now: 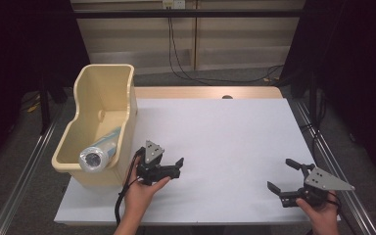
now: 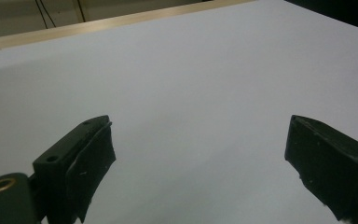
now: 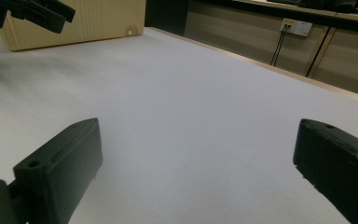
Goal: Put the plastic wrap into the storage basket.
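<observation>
My left gripper is held just above the white tabletop, right of a beige bin, and points right. Its jaws stand wide open over bare white surface in the left gripper view. My right gripper rests low near the front right corner and points up-left, also open with nothing between its jaws. A pale roll in clear wrap lies slanted inside the bin, its round end against the front rim. The right gripper view has the bin and the left gripper at its top left.
The bin stands on the table's left edge, partly overhanging it. A wooden strip runs along the far edge. Metal rails flank the table, and cables hang from a wall socket behind.
</observation>
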Tool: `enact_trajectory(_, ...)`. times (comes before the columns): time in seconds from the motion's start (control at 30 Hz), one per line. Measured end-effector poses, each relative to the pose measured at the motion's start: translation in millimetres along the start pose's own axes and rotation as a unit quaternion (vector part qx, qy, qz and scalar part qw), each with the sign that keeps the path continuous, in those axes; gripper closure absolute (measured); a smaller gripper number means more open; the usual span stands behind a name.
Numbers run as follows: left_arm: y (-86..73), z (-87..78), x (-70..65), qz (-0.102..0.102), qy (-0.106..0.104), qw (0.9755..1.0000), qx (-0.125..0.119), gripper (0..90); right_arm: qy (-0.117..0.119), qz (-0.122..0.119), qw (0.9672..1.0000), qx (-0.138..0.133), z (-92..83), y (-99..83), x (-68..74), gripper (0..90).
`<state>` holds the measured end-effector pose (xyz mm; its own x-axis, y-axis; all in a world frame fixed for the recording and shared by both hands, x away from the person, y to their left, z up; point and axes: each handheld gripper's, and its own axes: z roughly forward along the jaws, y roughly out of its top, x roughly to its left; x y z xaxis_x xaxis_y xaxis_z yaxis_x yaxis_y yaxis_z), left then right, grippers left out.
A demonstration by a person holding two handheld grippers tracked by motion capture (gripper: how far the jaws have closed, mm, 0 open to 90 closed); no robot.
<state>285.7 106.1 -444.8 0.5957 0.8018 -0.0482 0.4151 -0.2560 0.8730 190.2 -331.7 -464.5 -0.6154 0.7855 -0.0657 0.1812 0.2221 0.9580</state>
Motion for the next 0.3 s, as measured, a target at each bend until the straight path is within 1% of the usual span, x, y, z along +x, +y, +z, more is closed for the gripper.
enact_trajectory(0.1, -0.5, -1.2, -0.3, 0.005, 0.003, 0.9999, -0.009, 7.0, 0.001, -0.001, 1.0000, 0.000, 0.4, 0.3, 0.6, 0.8)
enact_trajectory(0.23, 0.4, -3.6, -1.0, 0.004, 0.004, 0.9997, -0.023, 7.1, 0.001, -0.001, 1.0000, 0.001, 0.5, 0.1, 0.9, 0.8)
enact_trajectory(0.3, 0.7, -4.3, -0.9, 0.006, 0.004, 0.9996, -0.025, 7.1, 0.001, -0.002, 1.0000, 0.001, 0.3, 0.1, 1.1, 0.8)
